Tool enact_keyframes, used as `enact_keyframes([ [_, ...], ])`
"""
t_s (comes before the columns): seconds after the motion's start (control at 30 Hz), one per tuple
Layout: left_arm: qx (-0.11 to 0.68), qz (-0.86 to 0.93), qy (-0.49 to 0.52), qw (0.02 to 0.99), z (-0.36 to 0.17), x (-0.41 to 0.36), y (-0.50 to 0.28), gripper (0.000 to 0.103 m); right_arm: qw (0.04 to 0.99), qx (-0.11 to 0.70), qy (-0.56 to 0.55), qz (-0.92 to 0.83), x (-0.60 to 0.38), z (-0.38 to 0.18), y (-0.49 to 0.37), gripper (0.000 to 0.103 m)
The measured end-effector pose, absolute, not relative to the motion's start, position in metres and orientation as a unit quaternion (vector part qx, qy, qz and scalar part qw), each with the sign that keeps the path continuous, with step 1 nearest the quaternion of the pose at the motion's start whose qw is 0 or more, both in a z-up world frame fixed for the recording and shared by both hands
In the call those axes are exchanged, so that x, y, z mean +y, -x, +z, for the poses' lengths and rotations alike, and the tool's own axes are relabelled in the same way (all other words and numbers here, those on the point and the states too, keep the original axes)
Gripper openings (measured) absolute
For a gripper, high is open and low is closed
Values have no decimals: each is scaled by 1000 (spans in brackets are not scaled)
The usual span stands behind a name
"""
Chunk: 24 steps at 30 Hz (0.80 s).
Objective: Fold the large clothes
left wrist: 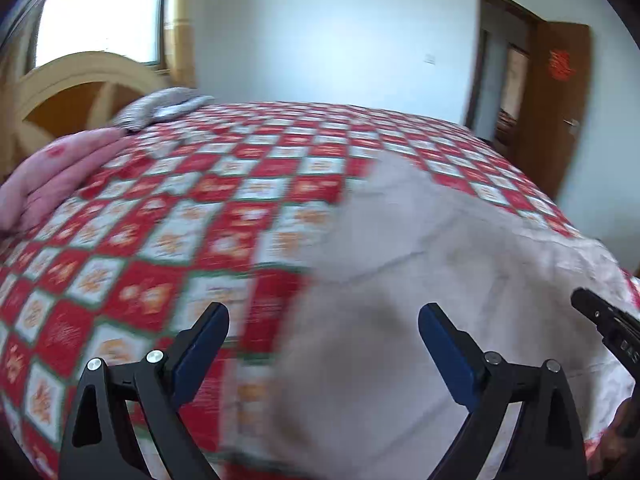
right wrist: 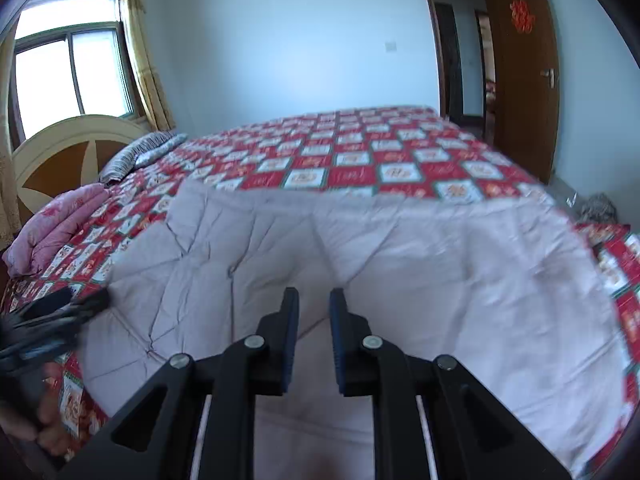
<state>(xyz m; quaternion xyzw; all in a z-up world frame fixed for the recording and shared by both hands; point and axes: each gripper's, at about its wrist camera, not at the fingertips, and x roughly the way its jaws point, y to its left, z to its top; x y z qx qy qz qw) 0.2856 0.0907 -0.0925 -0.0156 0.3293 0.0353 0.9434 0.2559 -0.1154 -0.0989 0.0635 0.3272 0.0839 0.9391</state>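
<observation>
Nearest in the left wrist view: left gripper [left wrist: 324,320], blue-padded fingers [left wrist: 200,344] spread wide, nothing between them, hovering over the left edge of a pale quilted garment [left wrist: 420,280]. One finger over bare bedspread, the other over the pale cloth. No contact with the fabric discernible; heavy blur here.

Nearest in the right wrist view: right gripper [right wrist: 314,304], jaws drawn close with a narrow slit left between the pads. Pale fabric directly under and beyond the tips; whether any fold is pinched between them cannot be told. Same gripper visible as a dark tip at the far right edge of the left view [left wrist: 604,320], over the garment's right side. Left gripper blurred at the left edge of the right view [right wrist: 60,312], at the garment's left border.

Further out: pale quilted garment [right wrist: 360,248] spread flat and wrinkled on the near part of the bed, stitched seams showing, far edge lying straight across the bedspread [right wrist: 360,152], red-and-white checked, reaching to the far side.

Left of that, near the headboard end: folded pink blanket [right wrist: 56,224], and behind it a striped pillow [right wrist: 136,152].

Farthest: cream headboard [right wrist: 72,140], window [right wrist: 68,68] with curtain [right wrist: 140,40], pale wall, open brown door [right wrist: 524,72] carrying a red paper ornament [right wrist: 522,14].
</observation>
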Motion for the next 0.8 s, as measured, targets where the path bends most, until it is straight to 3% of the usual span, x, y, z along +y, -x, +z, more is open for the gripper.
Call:
enact_keyframes([
  [0.1,335,64,44,939,-103,133,-284,96,913,390,-82,85,-115,-139,-277,15],
  [0.27,341,-31,209,916,-113,173,-264,96,923,378,-15,76,-103,-152,-276,13],
  [0.43,322,-83,177,926,-103,148,-229,96,924,372,-28,83,-109,-155,-272,14],
  [0.53,333,-83,244,907,-119,152,-215,96,924,370,-31,86,-109,-156,-274,14],
  [0.73,422,-45,275,863,-161,128,-246,96,925,369,-33,88,-109,-156,-276,14],
  [0.8,420,-59,297,855,-166,123,-249,96,924,370,-33,89,-109,-156,-276,14],
])
